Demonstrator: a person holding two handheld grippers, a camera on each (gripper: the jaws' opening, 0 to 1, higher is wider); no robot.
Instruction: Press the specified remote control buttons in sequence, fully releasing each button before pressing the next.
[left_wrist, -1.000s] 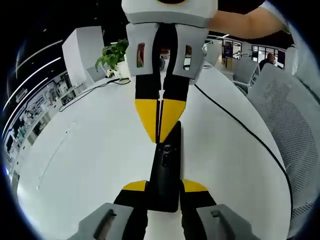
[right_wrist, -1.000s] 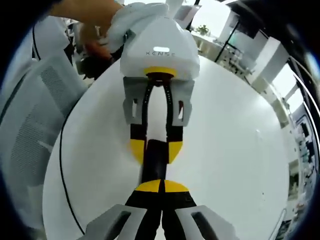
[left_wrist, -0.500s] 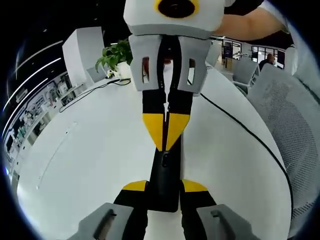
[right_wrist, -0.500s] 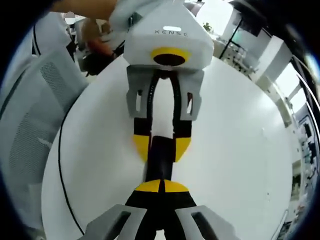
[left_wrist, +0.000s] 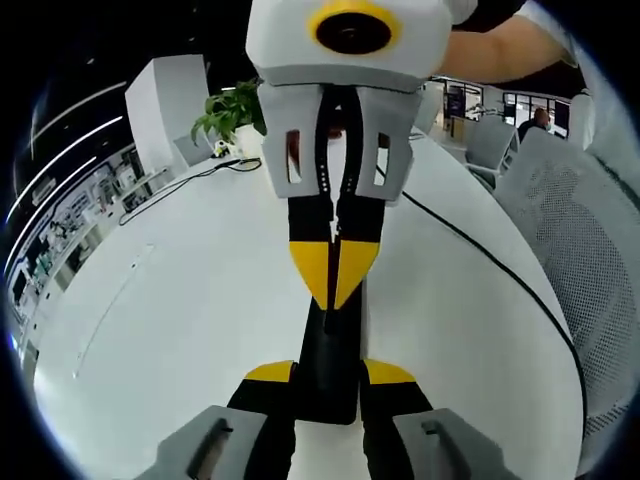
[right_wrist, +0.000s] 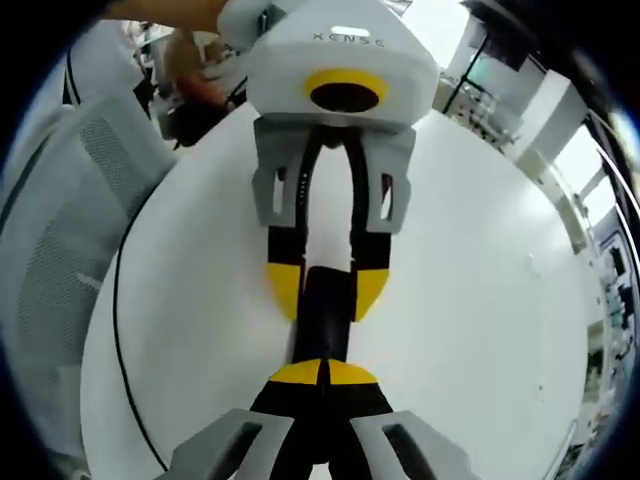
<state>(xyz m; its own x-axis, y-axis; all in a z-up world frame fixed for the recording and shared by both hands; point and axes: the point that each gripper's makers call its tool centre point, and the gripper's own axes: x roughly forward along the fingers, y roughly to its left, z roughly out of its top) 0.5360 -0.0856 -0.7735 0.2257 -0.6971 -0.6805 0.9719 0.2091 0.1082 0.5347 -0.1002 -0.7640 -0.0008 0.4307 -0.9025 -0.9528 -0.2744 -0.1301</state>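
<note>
The left gripper (left_wrist: 326, 380) is clamped on the black remote control (left_wrist: 330, 355) lying at 6 o'clock on the white table (left_wrist: 180, 290), while the right gripper (left_wrist: 333, 290), tips together, bears on its face from 12 o'clock; it looks mid-press, so a full lift-off seems next.

The only lettering to be made out is a short grey brand word on the white housing of the left gripper (right_wrist: 327, 290), seen in the right gripper view near the top edge of that housing; it reads roughly "XENSE", though the first letter is uncertain. Nothing on the black remote control (right_wrist: 325, 320) can be read.
</note>
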